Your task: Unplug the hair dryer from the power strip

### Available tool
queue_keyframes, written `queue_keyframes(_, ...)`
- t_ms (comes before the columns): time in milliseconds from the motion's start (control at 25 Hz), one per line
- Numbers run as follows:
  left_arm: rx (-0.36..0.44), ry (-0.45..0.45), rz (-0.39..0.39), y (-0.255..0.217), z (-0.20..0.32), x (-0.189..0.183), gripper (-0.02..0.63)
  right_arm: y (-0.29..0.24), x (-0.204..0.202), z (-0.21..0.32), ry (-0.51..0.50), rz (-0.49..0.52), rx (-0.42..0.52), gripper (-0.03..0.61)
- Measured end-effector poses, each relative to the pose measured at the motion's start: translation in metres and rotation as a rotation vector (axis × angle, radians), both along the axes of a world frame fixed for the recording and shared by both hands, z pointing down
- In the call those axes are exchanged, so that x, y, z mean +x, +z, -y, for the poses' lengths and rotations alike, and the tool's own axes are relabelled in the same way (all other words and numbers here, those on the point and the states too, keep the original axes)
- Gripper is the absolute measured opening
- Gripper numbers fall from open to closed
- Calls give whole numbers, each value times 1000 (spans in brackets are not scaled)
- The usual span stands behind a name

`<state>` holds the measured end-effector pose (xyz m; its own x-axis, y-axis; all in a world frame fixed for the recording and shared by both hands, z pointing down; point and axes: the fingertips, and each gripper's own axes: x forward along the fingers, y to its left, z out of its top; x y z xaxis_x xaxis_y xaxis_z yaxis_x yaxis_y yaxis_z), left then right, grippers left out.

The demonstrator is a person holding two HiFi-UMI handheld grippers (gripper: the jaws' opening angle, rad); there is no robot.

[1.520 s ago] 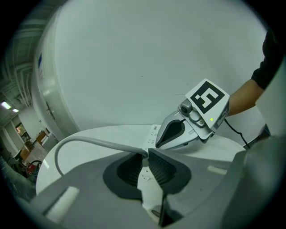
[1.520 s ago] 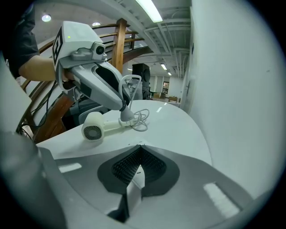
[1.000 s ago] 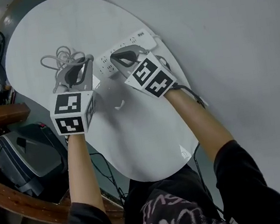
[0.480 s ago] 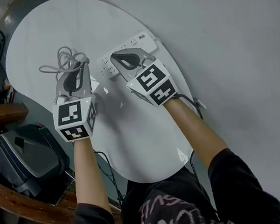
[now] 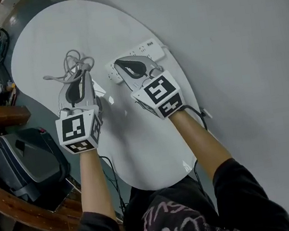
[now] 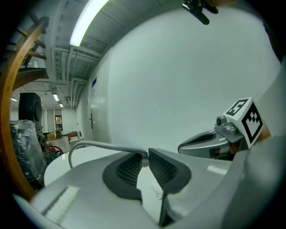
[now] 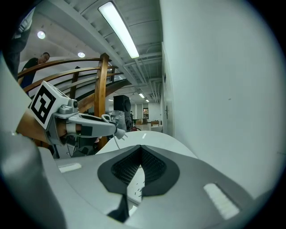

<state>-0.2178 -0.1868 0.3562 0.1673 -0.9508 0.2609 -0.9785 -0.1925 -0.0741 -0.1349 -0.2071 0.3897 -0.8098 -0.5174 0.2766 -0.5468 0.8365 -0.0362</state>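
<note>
Grey cord was pinched tight in the left gripper, its loops bunched up just left of the white power strip at the table's far edge by the wall, and the right gripper sat over that strip's left end, jaws pressed together.

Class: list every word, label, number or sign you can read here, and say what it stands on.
None reads clearly.
Long white power strip: dark print at its far end, too small to read.
Black shirt: pink lettering, blurred and cut off.
Small blue wall sign: too small to read.
</note>
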Motion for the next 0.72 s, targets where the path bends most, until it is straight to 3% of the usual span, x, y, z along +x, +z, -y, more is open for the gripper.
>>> queue_keyframes(720,105,-28,27,-64,-33,2,58,-66,24,-19,43,64,91,21)
